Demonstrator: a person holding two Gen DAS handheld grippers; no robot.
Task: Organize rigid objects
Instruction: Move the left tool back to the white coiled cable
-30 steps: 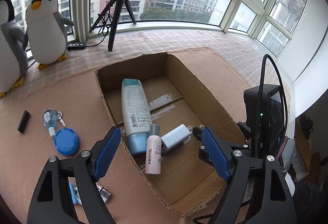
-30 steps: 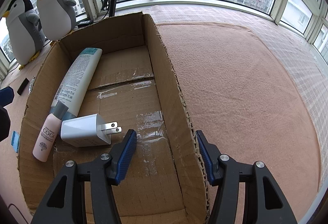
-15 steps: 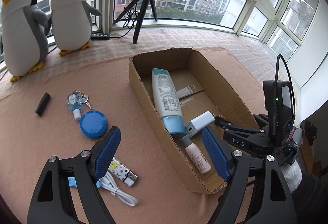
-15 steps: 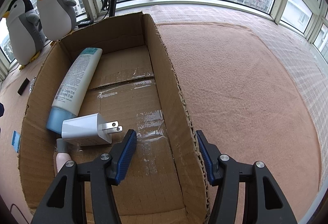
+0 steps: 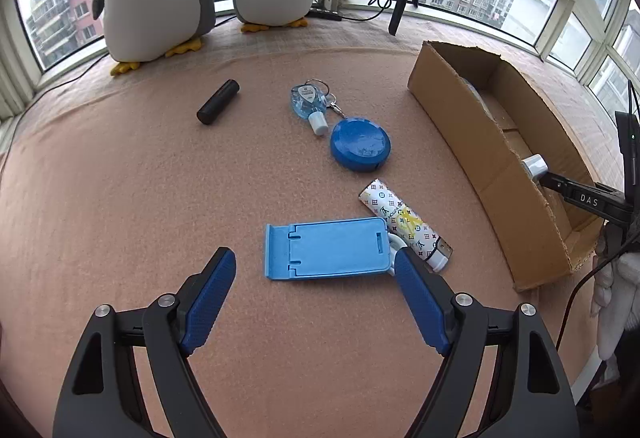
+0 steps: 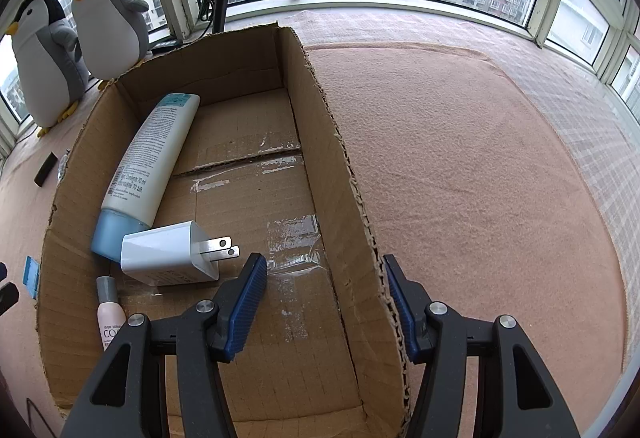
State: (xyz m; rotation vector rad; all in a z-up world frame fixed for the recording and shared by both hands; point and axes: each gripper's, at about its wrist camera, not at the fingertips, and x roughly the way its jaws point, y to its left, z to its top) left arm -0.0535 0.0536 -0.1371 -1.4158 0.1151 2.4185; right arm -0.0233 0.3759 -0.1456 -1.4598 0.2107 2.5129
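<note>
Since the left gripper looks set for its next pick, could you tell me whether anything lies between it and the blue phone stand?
Nothing visible does. The left gripper is open above bare carpet, with the blue phone stand lying flat just ahead of it. The patterned lighter lies against the stand's right end, beside the path, not across it.

A cardboard box holds a white tube lying flat, a white plug adapter and a small pink bottle. Outside lie a blue phone stand, patterned lighter, round blue case, keyring bottle and black cylinder.
</note>
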